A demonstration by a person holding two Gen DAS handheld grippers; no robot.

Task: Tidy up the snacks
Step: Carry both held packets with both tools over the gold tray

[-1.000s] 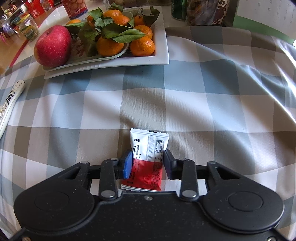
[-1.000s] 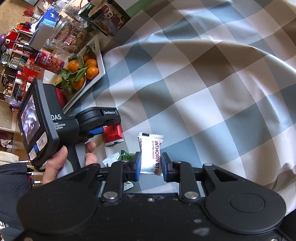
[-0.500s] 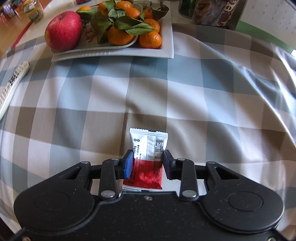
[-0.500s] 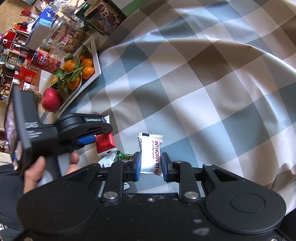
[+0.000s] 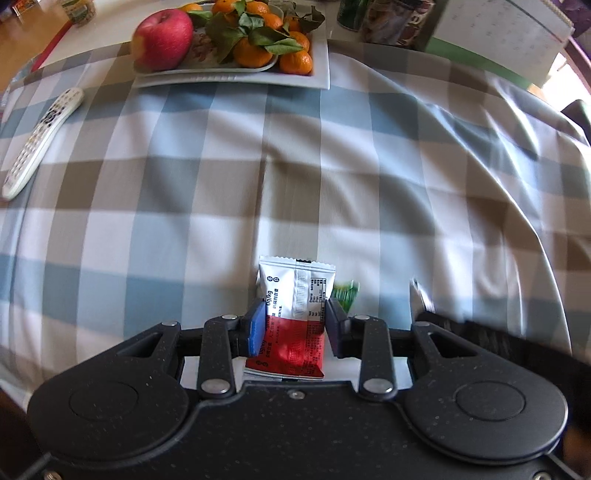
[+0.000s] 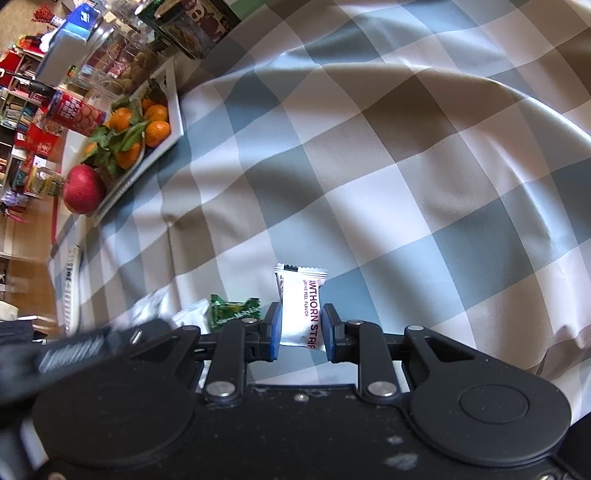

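My left gripper (image 5: 294, 319) is shut on a red and white snack packet (image 5: 293, 314) held above the checked tablecloth. My right gripper (image 6: 301, 326) is shut on a white hawthorn strip packet (image 6: 301, 304) low over the cloth. A green candy wrapper (image 6: 232, 310) and crumpled white wrappers (image 6: 192, 312) lie on the cloth just left of the right gripper. The green wrapper also peeks out right of the left gripper (image 5: 345, 293). The left gripper's body shows blurred at the lower left of the right wrist view (image 6: 74, 349).
A white plate (image 5: 317, 79) at the back holds a red apple (image 5: 162, 38) and leafy tangerines (image 5: 255, 53). A white remote (image 5: 40, 142) lies at the left. Tins and jars (image 5: 391, 20) stand behind the plate. The checked tablecloth (image 5: 332, 166) is wrinkled.
My left gripper has pulled back towards the near edge with its packet, so the plate looks farther away. In the right wrist view it dropped to the lower left. The right gripper kept its hold.
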